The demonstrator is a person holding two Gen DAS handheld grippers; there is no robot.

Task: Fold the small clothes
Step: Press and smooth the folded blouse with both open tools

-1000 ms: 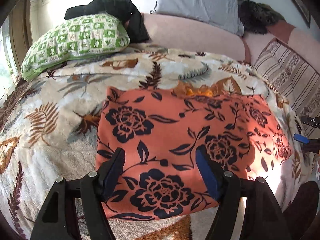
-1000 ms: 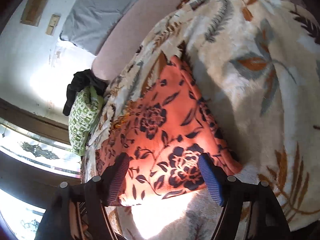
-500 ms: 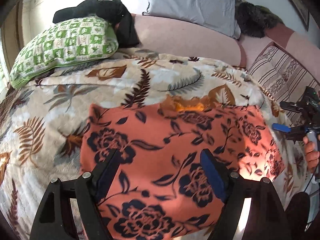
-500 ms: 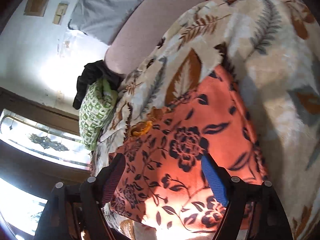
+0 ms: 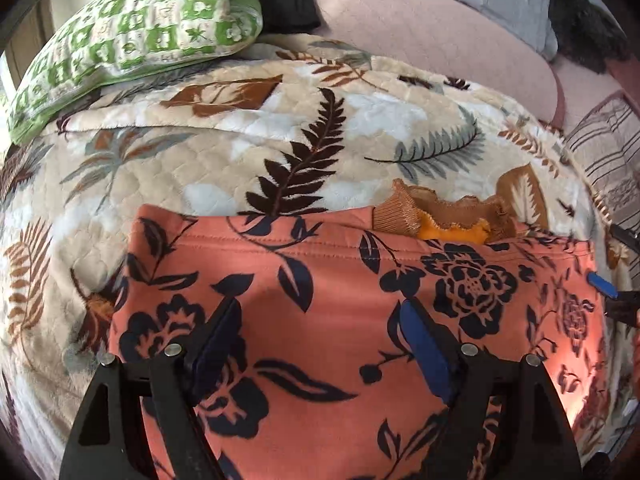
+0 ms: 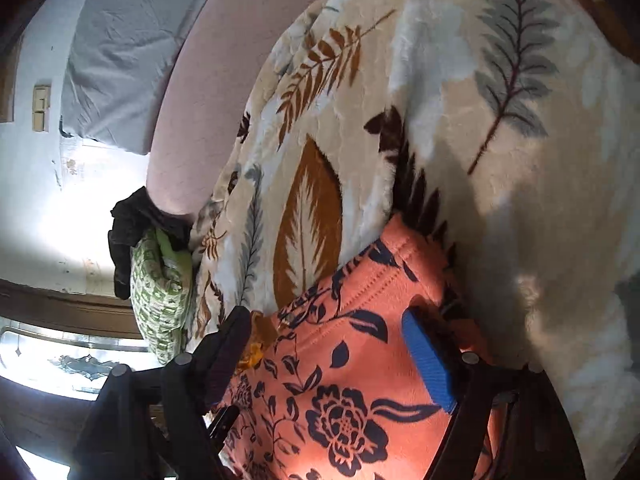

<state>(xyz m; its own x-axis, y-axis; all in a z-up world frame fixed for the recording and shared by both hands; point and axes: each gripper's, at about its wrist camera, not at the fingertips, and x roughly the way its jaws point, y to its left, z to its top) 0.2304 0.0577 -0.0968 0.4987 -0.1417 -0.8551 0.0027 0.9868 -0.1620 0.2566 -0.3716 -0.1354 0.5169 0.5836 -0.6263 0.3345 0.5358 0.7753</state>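
Coral floral fabric garment [image 5: 320, 320] lies flat on the leaf-print bed blanket [image 5: 240, 160], now closer beneath both hand-held grippers, left [image 5: 320, 344] and right [image 6: 332, 356]; jaws wide, empty. Far-edge grasp likely next.

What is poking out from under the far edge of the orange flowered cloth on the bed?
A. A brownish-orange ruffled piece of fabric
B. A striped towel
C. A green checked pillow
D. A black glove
A: in the left wrist view, a brownish-orange ruffled fabric sticks out past the far hem of the orange flowered cloth, while the green pillow lies well away.
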